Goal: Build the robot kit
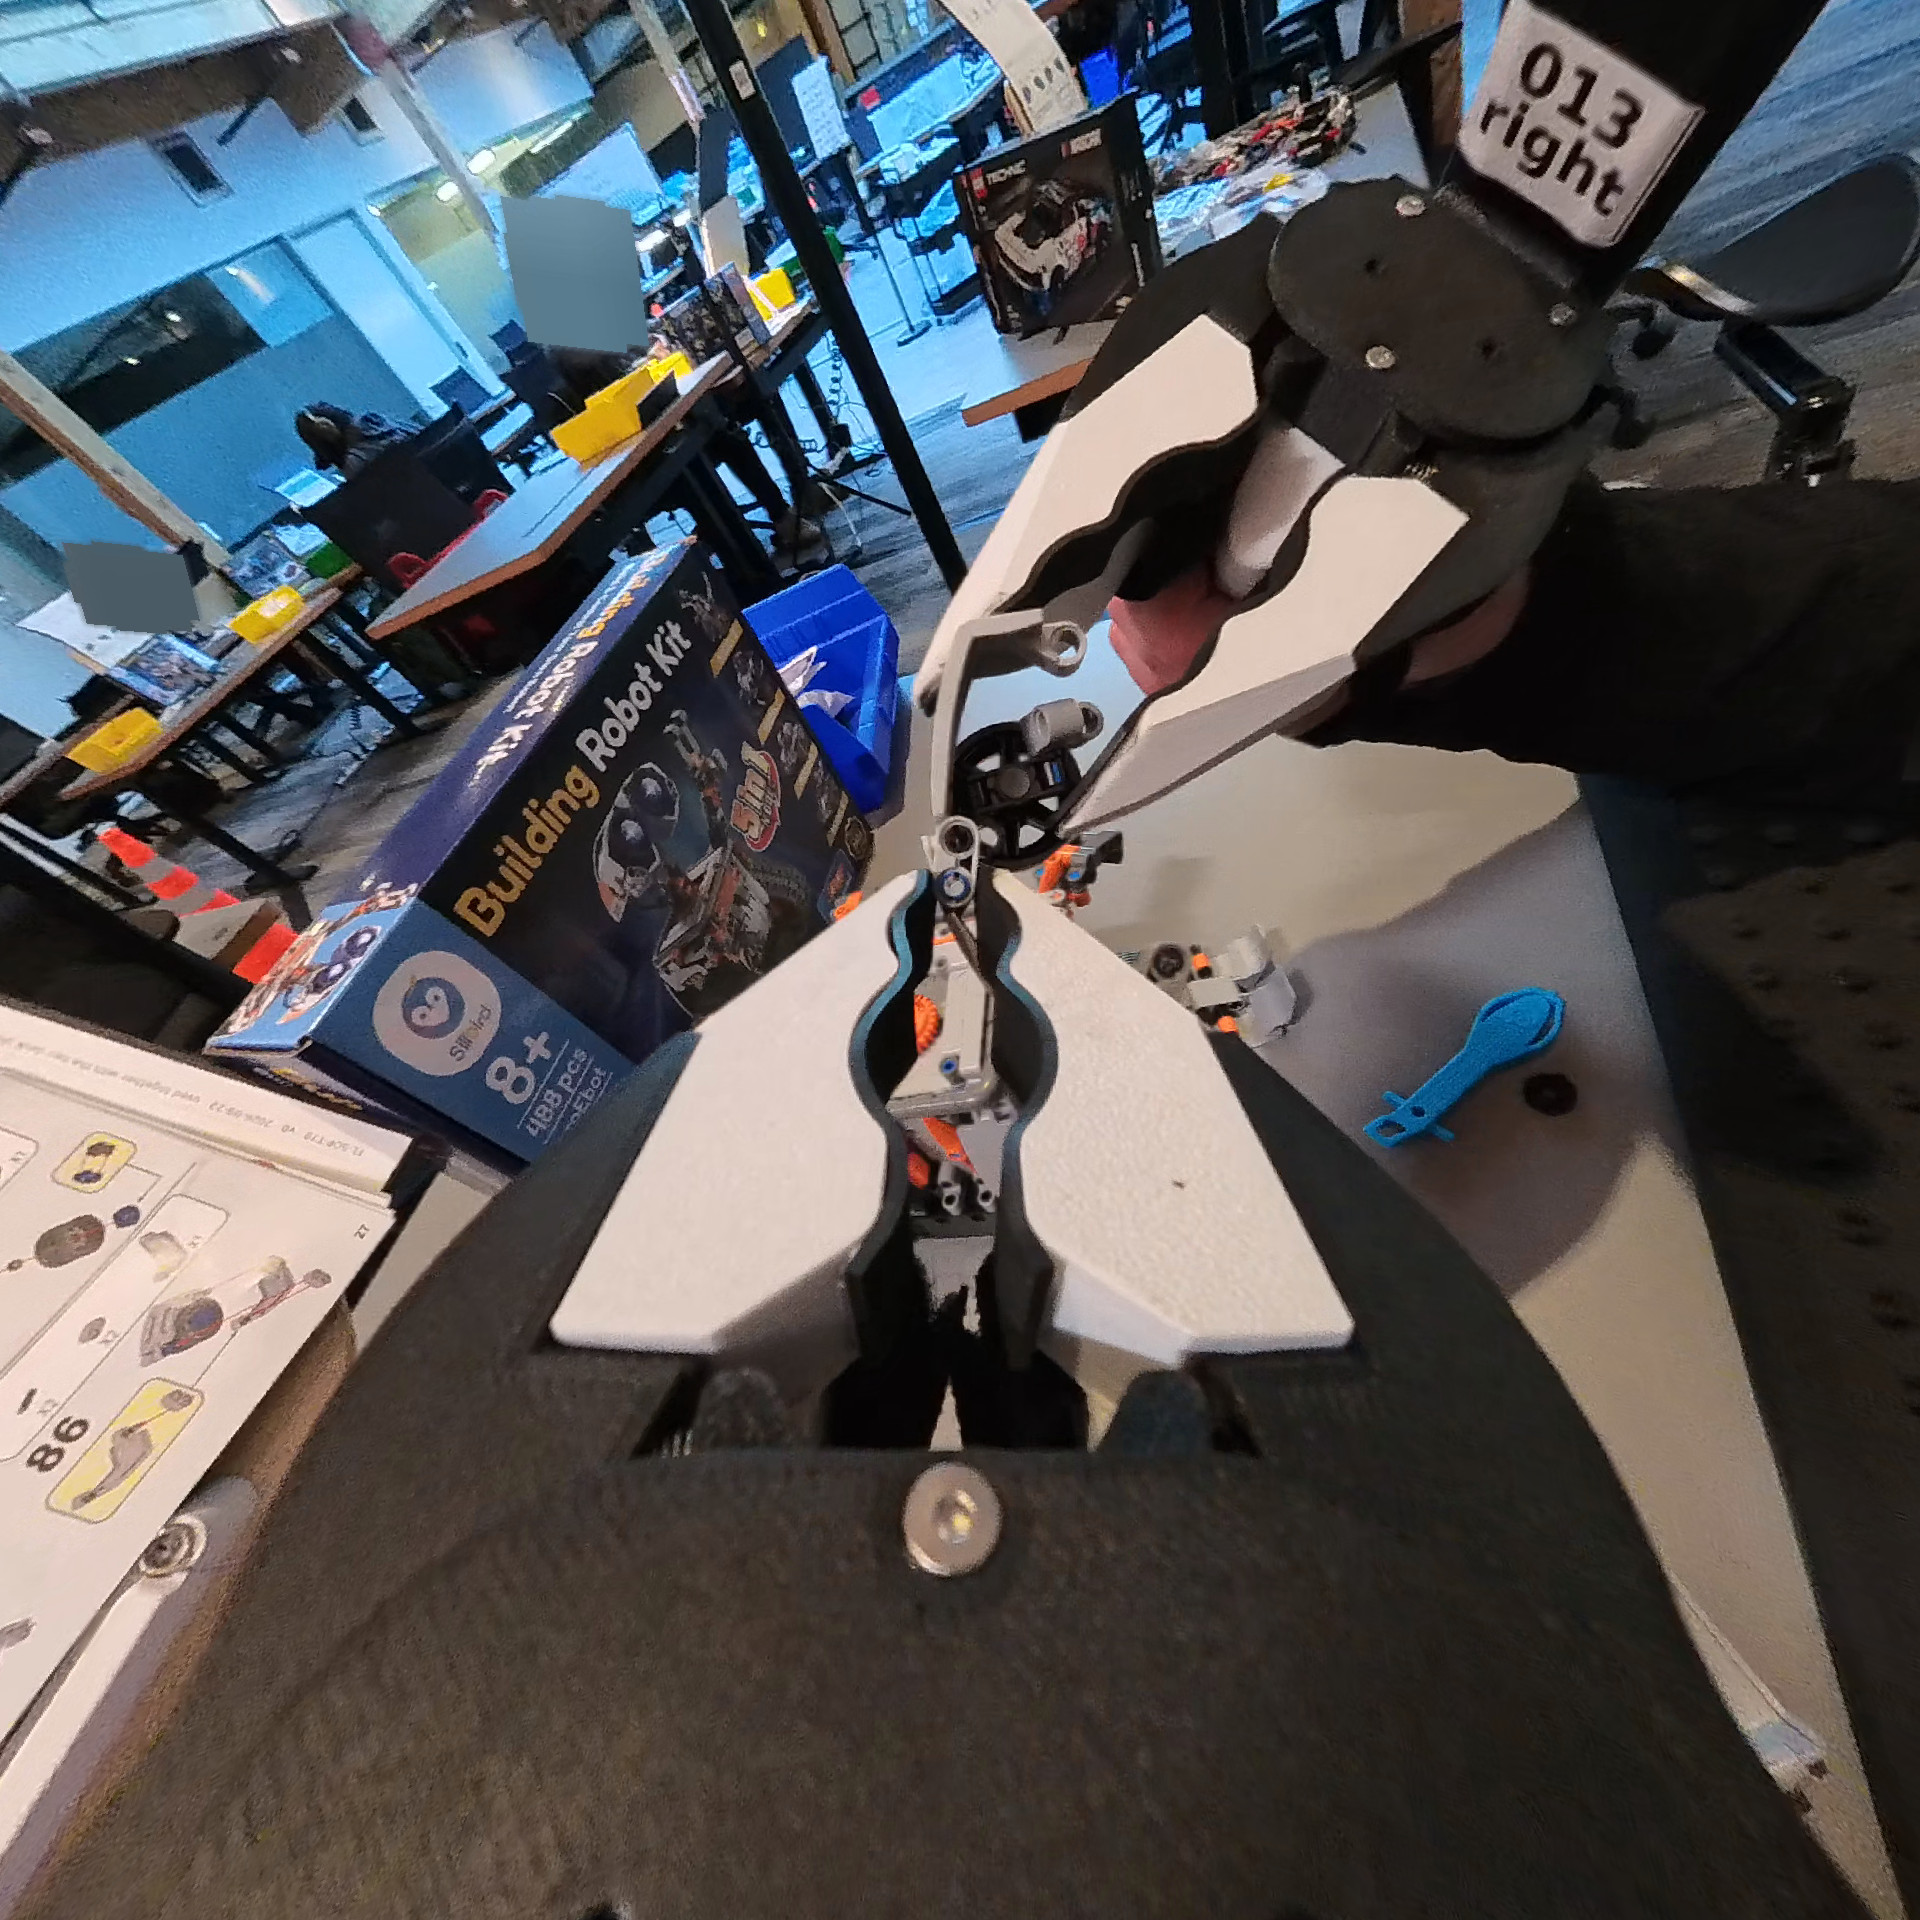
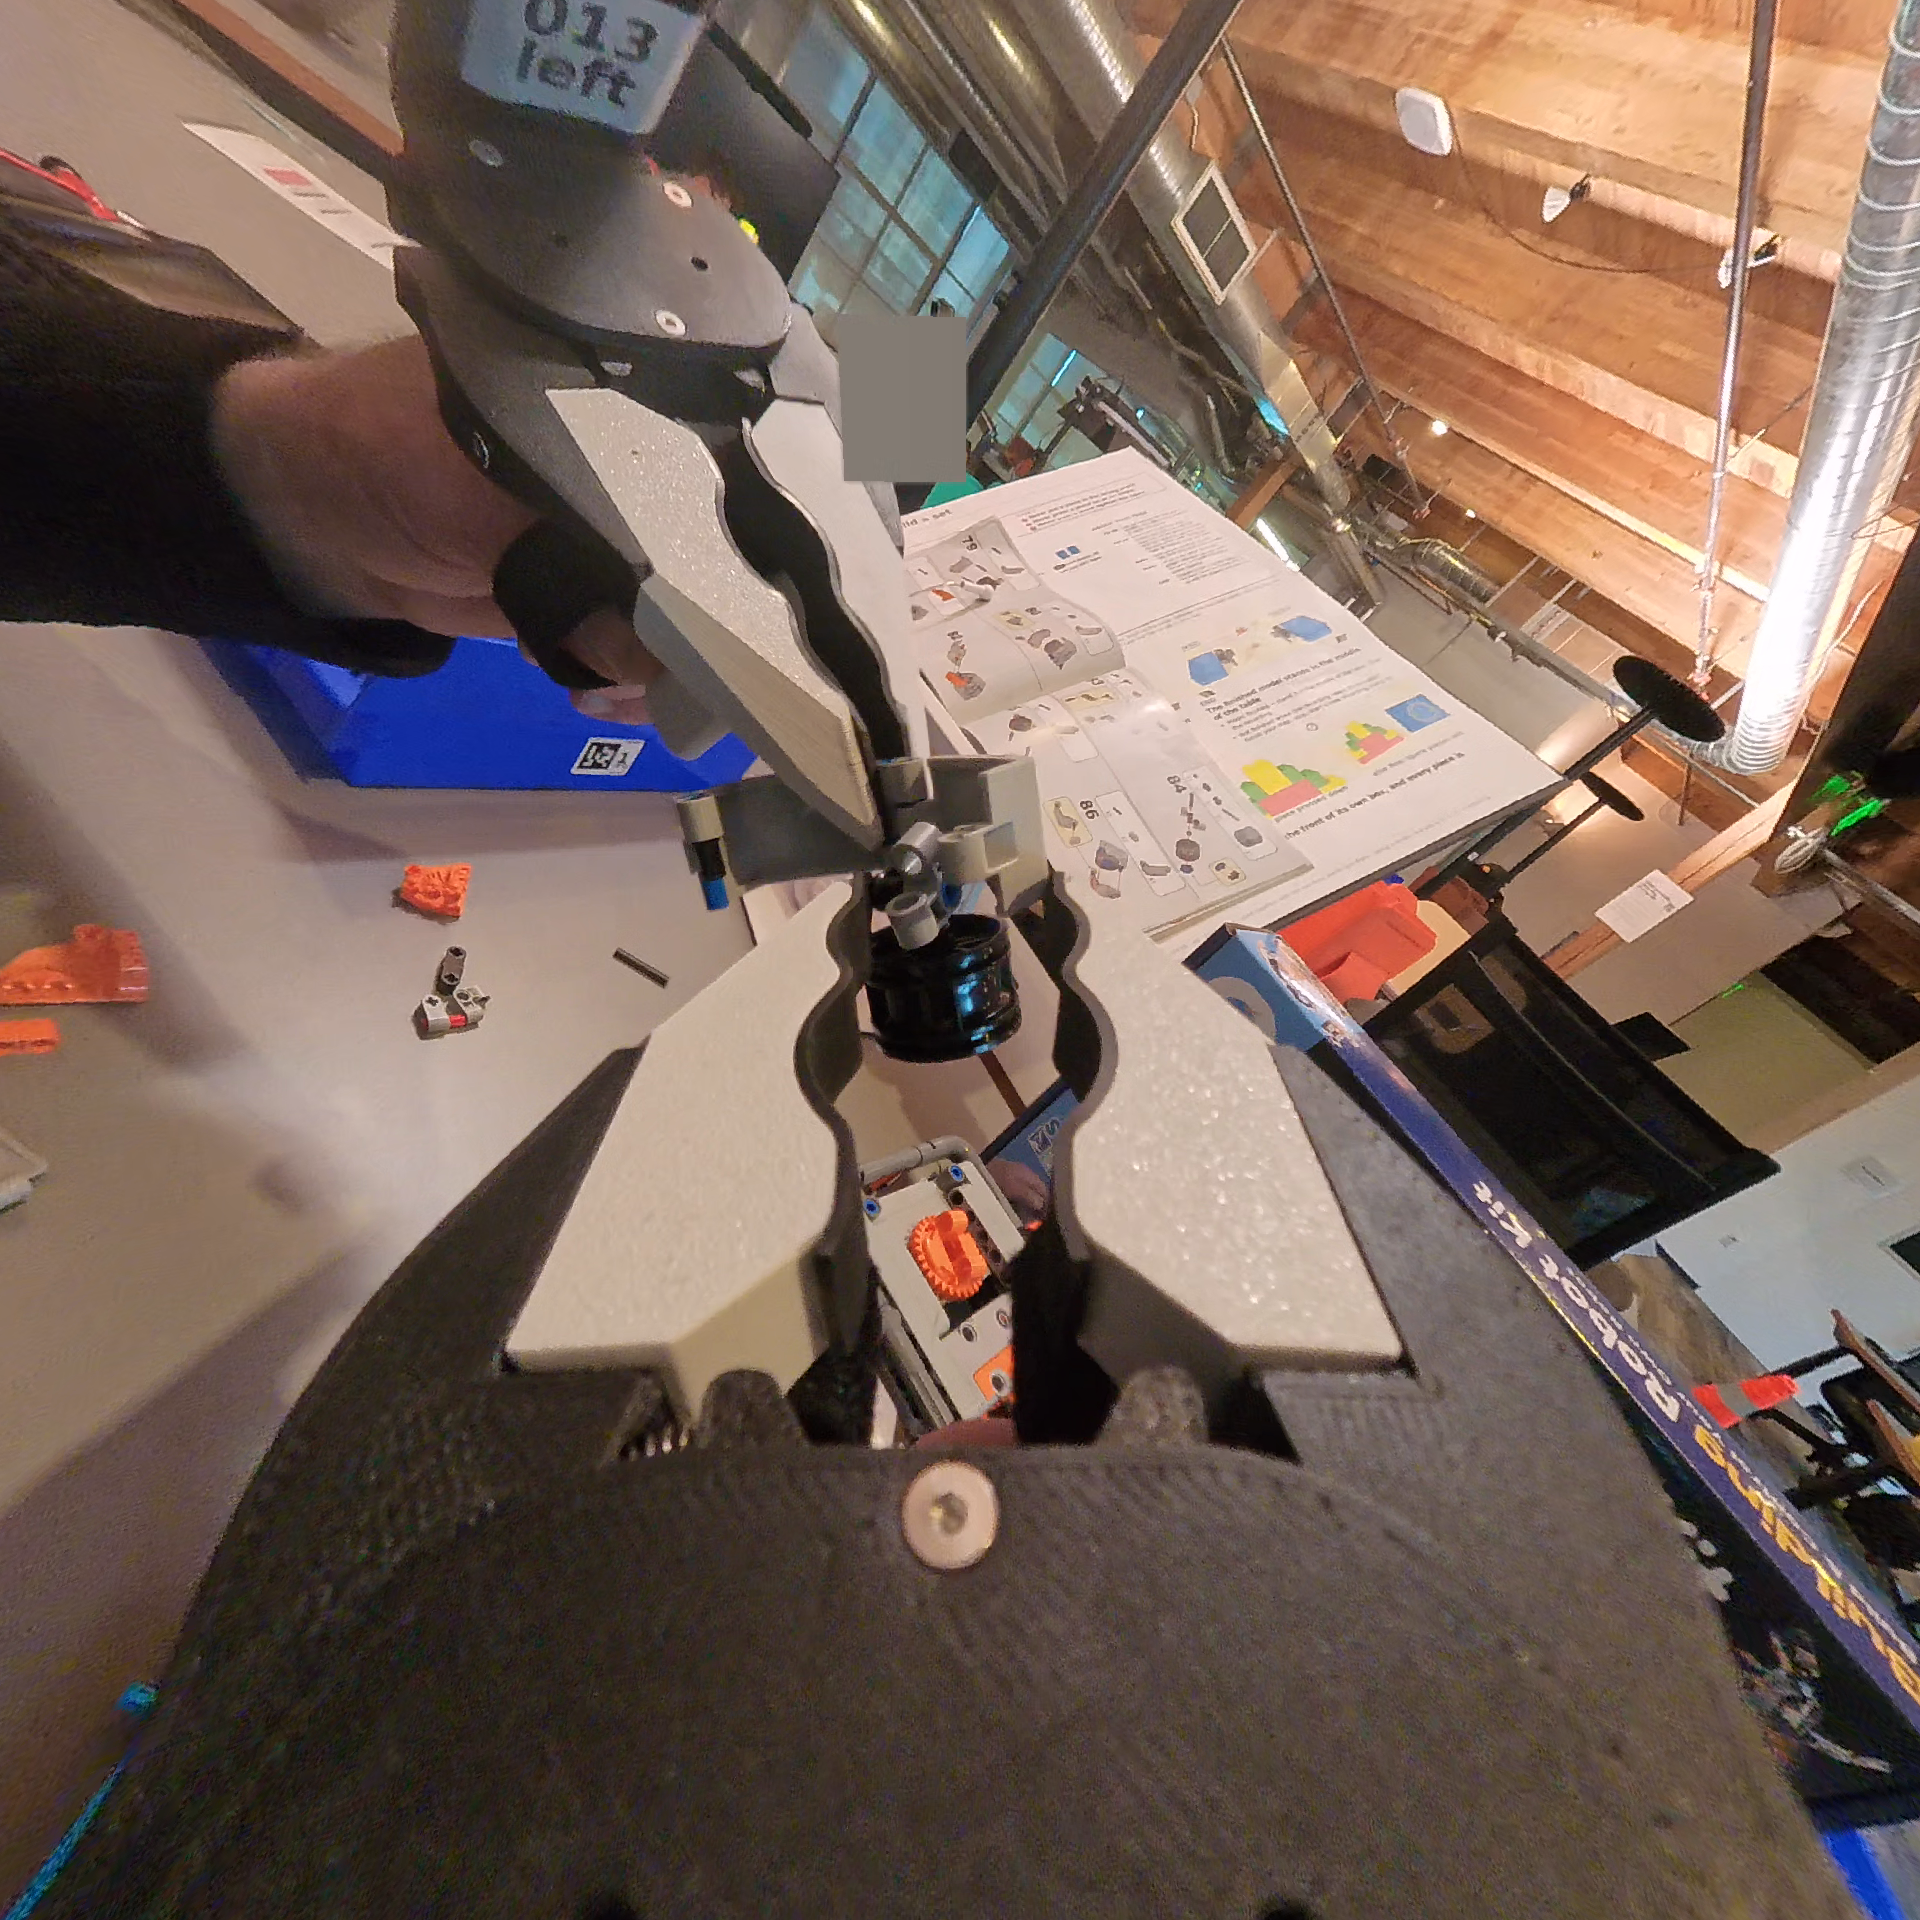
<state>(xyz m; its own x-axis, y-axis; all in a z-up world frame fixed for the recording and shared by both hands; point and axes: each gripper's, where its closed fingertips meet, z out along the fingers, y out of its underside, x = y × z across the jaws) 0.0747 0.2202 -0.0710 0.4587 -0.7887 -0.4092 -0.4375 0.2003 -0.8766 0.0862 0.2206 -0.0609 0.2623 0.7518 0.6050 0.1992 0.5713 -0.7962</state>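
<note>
Grey brick model [image 1: 951, 1049] sits pinched in the left gripper [image 1: 956, 894] fingers, while the right gripper [image 2: 961, 914] fingers, apart, reach round its black wheel [image 2: 940, 987].

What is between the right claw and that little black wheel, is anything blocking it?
Nothing visible blocks it. The black wheel already sits in the gap between the right gripper fingers, whose jaws stand apart. The left gripper clamps the grey block assembly that carries the wheel, close beside but not in between.
</note>
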